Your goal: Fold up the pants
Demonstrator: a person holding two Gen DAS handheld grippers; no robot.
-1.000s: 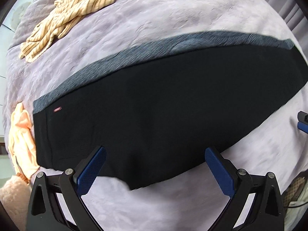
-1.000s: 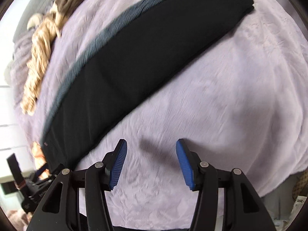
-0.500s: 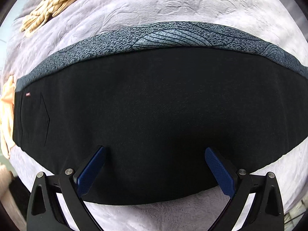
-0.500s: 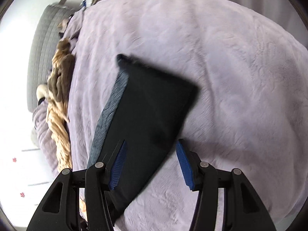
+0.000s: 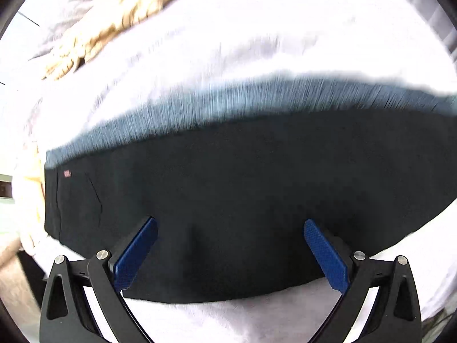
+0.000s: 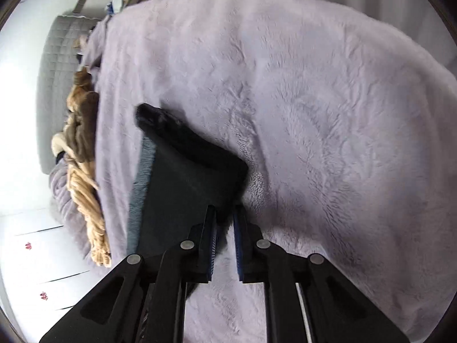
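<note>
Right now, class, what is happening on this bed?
A person is folding black pants laid flat on a lilac plush blanket. The right gripper has shut on the pants near the leg end. The left gripper hovers open above the pants' near edge. A striped beige garment lies crumpled beyond them.

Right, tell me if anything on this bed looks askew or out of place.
Nothing is damaged or spilled. The black pants lie flat on the lilac blanket, though a grey patterned strip shows along their far edge, so the layers are not flush. A crumpled striped beige garment lies bunched beyond them.
</note>
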